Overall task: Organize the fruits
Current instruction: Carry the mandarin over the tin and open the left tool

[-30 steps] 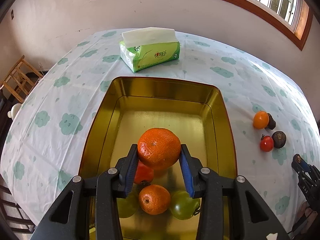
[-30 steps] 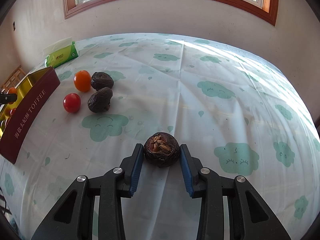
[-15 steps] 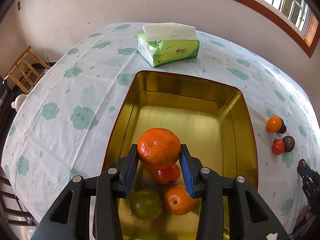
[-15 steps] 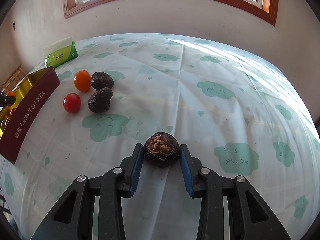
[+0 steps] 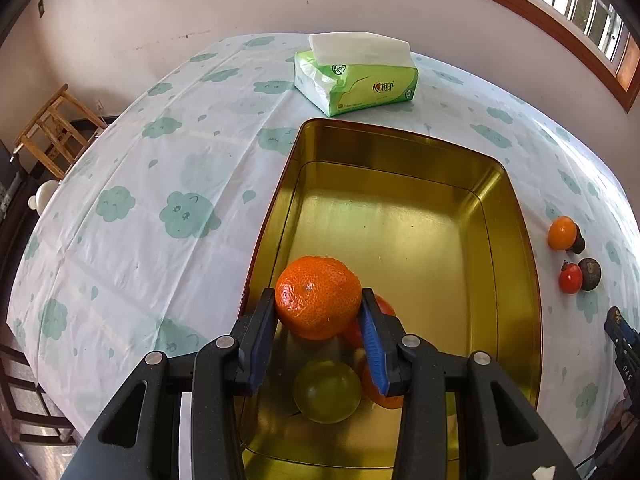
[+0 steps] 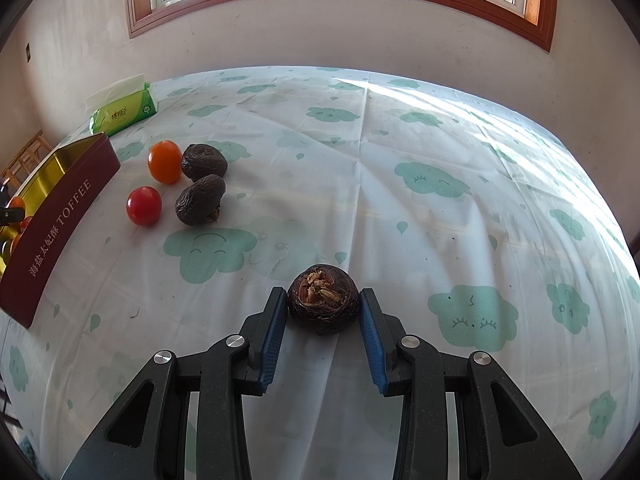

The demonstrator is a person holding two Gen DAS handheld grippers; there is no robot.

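Holding a mandarin [image 5: 318, 298] tight between the blue pads of my left gripper [image 5: 319, 340], I have it poised over the near left part of the gold tin [image 5: 400, 148], just inside the tin's left wall. That is the relation my next move turns on: the fruit sits above the tin's floor, not above the rim, with a green fruit [image 5: 327, 391], a second orange fruit [image 5: 380, 394] and a red one [image 5: 380, 308] lying in the tin directly under and just right of my gripper. The tin's long axis runs away from me toward the tissue pack [image 5: 356, 76] beyond its far end, and most of its floor farther along is bare. My left gripper points forward and down along that axis. I judge the mandarin needs bare floor beyond the pile or it may roll off the others.

My right gripper [image 6: 323, 322] is well right of the tin, low over the desk [image 6: 400, 160], its jaws at medium width around a dark wrinkled fruit [image 6: 323, 304]. Whether the pads actually grip it I cannot tell; slight gaps seem to show on both sides. Between that fruit and the tin lie an orange tomato [image 6: 165, 161], a red tomato [image 6: 144, 205] and two more dark wrinkled fruits [image 6: 202, 184], all nearer the tin and not yet sorted.
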